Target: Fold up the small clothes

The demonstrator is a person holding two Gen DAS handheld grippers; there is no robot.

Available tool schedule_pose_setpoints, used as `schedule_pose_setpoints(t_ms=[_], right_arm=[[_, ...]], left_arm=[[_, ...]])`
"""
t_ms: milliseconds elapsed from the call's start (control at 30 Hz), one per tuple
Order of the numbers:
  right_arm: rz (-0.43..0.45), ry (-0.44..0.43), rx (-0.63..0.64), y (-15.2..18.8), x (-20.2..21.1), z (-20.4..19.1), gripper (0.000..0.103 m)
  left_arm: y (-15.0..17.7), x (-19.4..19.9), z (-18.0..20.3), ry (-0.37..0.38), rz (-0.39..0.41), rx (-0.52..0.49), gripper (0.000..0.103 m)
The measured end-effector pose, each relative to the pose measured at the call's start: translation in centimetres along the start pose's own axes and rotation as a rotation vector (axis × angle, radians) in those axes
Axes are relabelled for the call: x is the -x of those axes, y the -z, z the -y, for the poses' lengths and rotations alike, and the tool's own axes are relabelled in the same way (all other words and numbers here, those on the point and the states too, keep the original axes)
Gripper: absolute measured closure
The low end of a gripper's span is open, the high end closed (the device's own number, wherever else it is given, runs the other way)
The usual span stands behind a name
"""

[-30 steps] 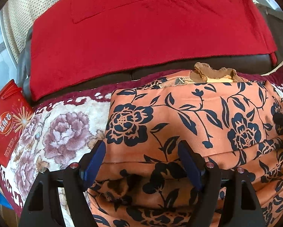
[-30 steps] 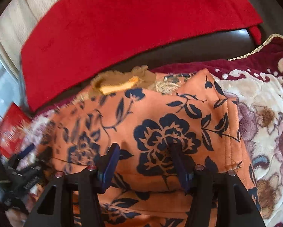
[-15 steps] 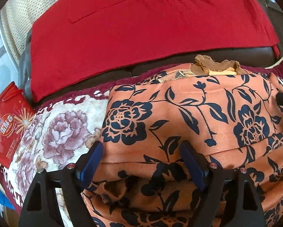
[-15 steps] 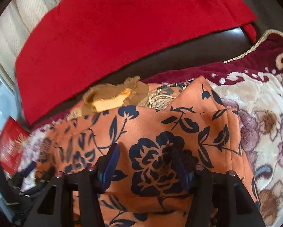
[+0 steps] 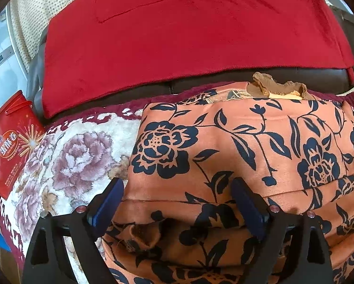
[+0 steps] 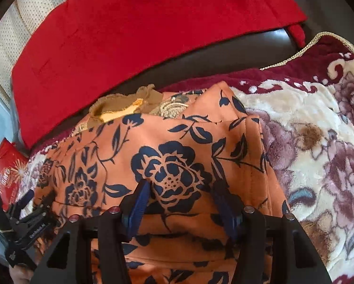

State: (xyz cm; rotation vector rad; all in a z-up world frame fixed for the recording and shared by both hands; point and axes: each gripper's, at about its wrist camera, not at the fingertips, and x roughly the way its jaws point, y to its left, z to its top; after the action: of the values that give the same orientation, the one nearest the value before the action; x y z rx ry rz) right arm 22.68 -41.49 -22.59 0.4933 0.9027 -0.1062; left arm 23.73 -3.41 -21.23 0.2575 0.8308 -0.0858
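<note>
The orange cloth garment printed with dark-blue flowers lies on the plush floral blanket, one fold apparently made; more seem left. The left gripper and right gripper hover over it, jaws apart, gripping nothing.

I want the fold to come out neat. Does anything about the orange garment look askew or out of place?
Yes. A crumpled brown ruffled trim sticks out past the far edge of the orange floral garment, exposing a yellow lining, so the layers are not aligned. A frayed brownish piece also pokes out near the left gripper.
</note>
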Motion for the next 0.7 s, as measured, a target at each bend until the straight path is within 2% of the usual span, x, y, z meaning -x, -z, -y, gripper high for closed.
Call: schedule_pose_setpoints(t_ms=[133, 200, 367, 500, 700], right_arm=[[0.042, -0.032, -0.010, -0.5, 1.5, -0.2, 0.043], [0.068, -0.022, 0.008, -0.6, 2.3, -0.6, 0.043], [0.103, -0.020, 0.021, -0.6, 3.4, -0.9, 0.043], [0.132, -0.031, 0.020, -0.6, 4.5, -0.8, 0.043], [0.158, -0.058, 0.066, -0.3, 5.6, -2.0, 0.043]], left_arm=[[-0.6, 1.7, -0.2, 0.020, 0.031, 0.017, 0.011], [-1.1, 3.4, -0.5, 0.025, 0.083, 0.029, 0.011], [-2.1, 7.9, -1.7, -0.031, 0.233, 0.055, 0.011], [-2.3, 9.7, -3.3, -0.049, 0.267, 0.097, 0.011], [-2.2, 10.9, -5.5, -0.080, 0.278, 0.183, 0.011]])
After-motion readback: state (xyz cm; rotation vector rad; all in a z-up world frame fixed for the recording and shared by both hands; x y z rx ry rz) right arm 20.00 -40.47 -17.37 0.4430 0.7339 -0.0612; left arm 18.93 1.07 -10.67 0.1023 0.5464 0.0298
